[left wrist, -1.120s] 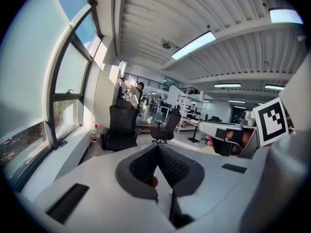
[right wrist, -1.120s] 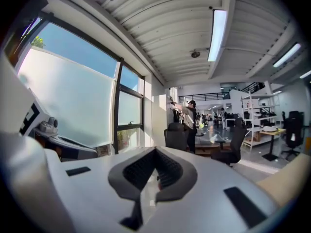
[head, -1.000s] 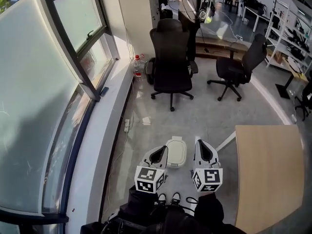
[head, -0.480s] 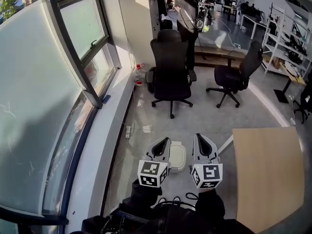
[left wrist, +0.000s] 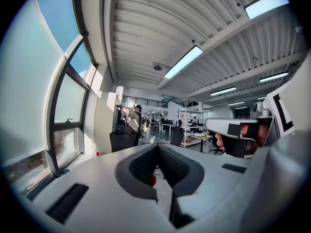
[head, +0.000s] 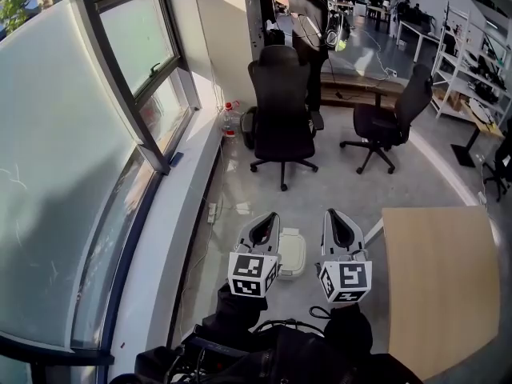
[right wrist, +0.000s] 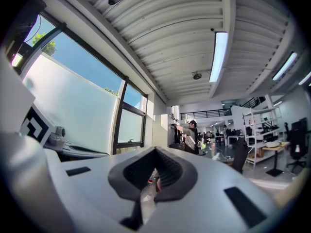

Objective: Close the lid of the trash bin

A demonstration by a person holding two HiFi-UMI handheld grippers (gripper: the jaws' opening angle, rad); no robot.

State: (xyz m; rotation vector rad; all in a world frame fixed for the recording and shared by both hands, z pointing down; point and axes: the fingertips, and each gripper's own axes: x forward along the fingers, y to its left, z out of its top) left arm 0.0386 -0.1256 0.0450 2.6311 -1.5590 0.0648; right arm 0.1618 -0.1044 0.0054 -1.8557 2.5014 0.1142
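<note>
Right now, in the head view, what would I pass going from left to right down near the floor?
big window → left gripper → white trash bin → right gripper → wooden table

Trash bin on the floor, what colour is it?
The trash bin is plain off-white, with no pattern; the head view shows it best.

Trash bin [head: 292,254]: smooth off-white plastic, slight sheen.
Left tongs [head: 267,222], right tongs [head: 334,221]: matt pale-grey plastic shells; pads [left wrist: 141,166] dark, finely ribbed, rubber-like.
Bench [head: 440,278]: pale wood-look top, matt.
Floor [head: 344,194]: grey, polished, reflective.
Office chair [head: 282,94]: black, matt upholstery.
Window [head: 72,158]: frosted glass; frame [head: 120,78] dark, metal-look.
</note>
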